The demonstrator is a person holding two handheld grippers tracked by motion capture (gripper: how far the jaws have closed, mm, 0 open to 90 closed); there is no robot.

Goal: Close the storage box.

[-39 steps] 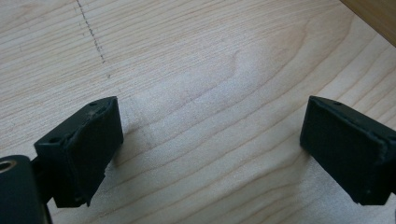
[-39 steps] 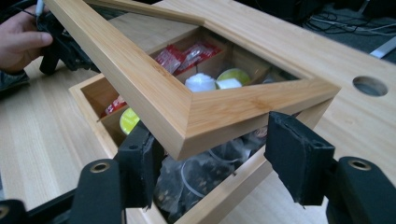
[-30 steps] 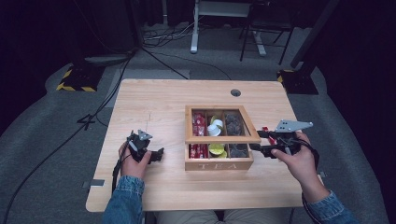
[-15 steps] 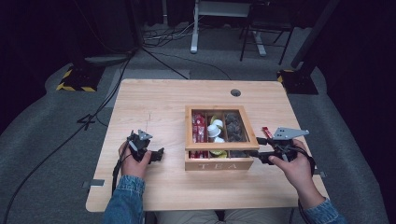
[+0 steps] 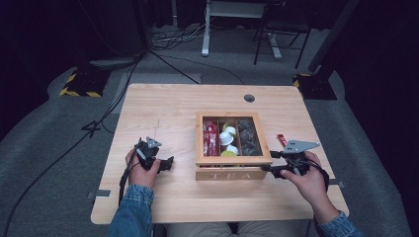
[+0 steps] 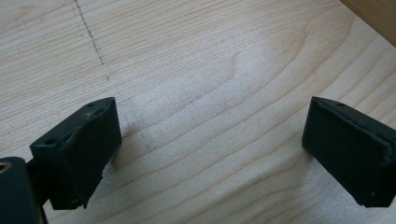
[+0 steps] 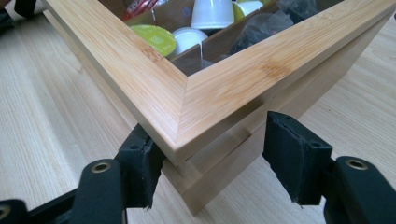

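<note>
The left gripper [image 5: 167, 162] rests low over bare tabletop at the near left, its jaws wide apart with nothing between them, well apart from the tea box [image 5: 232, 174]. The wooden box sits right of the middle of the table [image 5: 163, 103], its glass-paned lid down and "TEA" lettered on its near face. The right gripper [image 5: 269, 161] is at the box's near right corner; in the right gripper view [image 7: 212, 163] the jaws straddle that corner, apart, 1 pad close against the lid's edge on one side and the other standing off the other side, so nothing is gripped.

The step in hand looks like getting hold of the lid at this corner to lift it. To do it well, I judge the pads should meet the lid frame [image 7: 187, 100] alone, above the seam where it meets the base, not the base below; a grip across both would drag the whole box. A corner is a poor surface for flat pads, so sliding along to a straight edge should give a surer hold. The left gripper could press the box's left side to steady it.

Counted: 1 box with 3 compartments side by side; 2 grippers; 1 small red packet [image 5: 281, 139] on the table just right of the box. The left compartment holds red packets [image 5: 211, 138], the middle 1 white and yellow-green capsules [image 5: 228, 140], the right 1 dark sachets [image 5: 248, 140]; their numbers are too crowded to tell
</note>
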